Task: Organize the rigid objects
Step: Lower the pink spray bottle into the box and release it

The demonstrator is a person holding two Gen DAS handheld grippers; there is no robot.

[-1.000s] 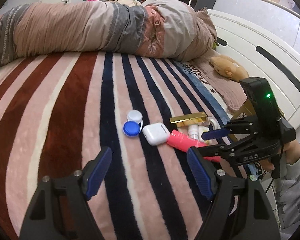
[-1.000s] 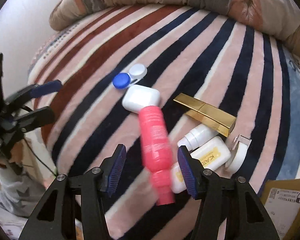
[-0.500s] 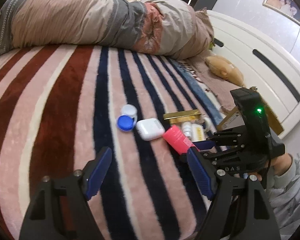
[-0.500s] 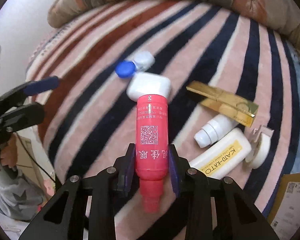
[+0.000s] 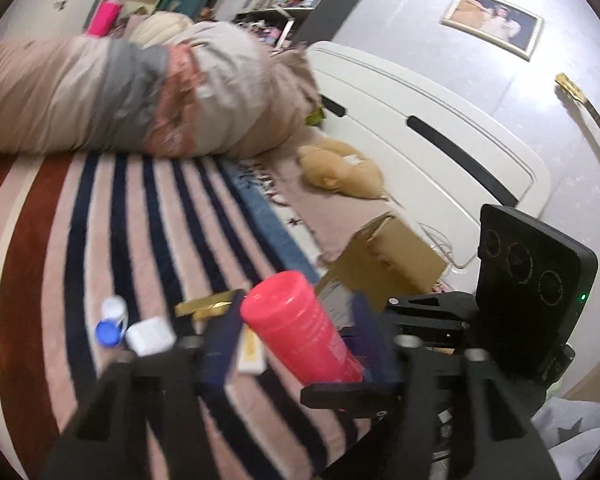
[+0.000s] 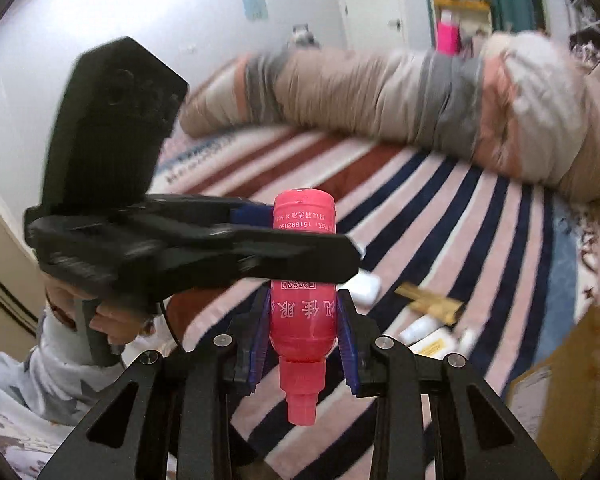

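1. Lifted off the striped plush blanket (image 5: 60, 280) since half a second ago, the pink plastic bottle with white print (image 6: 303, 312) now hangs in the air, cap end toward my right wrist camera.
2. My right gripper (image 6: 303, 344) is clamped on the bottle's lower body; both blue pads press its sides.
3. My left gripper (image 5: 296, 332) has come in from the side. The bottle's flat base end (image 5: 276, 292) sits between its fingers.
4. I judge this to be a handover or regrasp, a step before placement, possibly into the brown cardboard box (image 5: 384, 264).
5. Whether the left fingers grip the bottle or only bracket it, I cannot tell; motion blur hides any contact.
6. Remaining items lie on the blanket: white earbud case (image 5: 150, 336), blue-and-white lens case (image 5: 110, 322), gold rectangular bar (image 6: 430, 304), white tubes (image 6: 432, 336).
7. Box interior is not visible.
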